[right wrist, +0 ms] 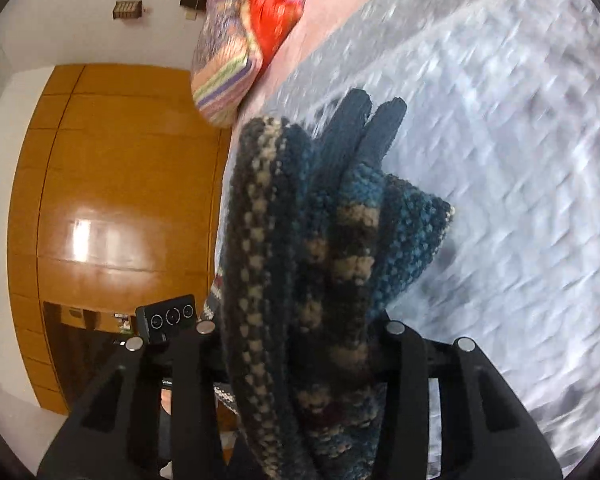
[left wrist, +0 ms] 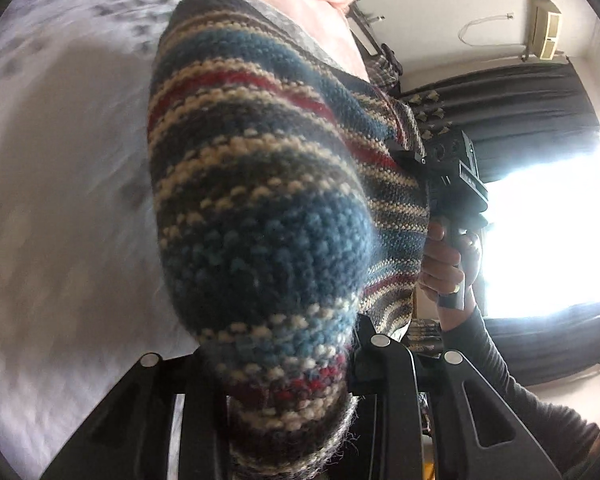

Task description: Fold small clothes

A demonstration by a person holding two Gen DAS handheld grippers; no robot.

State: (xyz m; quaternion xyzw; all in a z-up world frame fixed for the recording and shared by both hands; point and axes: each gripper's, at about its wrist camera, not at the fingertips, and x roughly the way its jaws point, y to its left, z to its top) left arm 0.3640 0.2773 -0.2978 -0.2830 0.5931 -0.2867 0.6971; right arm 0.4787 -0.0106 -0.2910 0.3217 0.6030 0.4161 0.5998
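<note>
Gripping a striped knit glove (left wrist: 260, 200), left gripper (left wrist: 284, 364) clenched its cuff at 6 o'clock; right gripper (right wrist: 300, 344) clenched the same glove (right wrist: 320, 240), fingers toward 12. Glove hung above grey bedspread (right wrist: 500, 160). Hand (left wrist: 444, 264) at 3 o'clock.

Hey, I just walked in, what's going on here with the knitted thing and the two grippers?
A person is holding a striped knitted garment up off the grey bedspread, one hand-held gripper at each end. The left hand-held gripper is clamped on one end, and the right hand-held gripper is clamped on bunched layers of it. The garment hangs in the air between them, not yet laid down folded.
</note>
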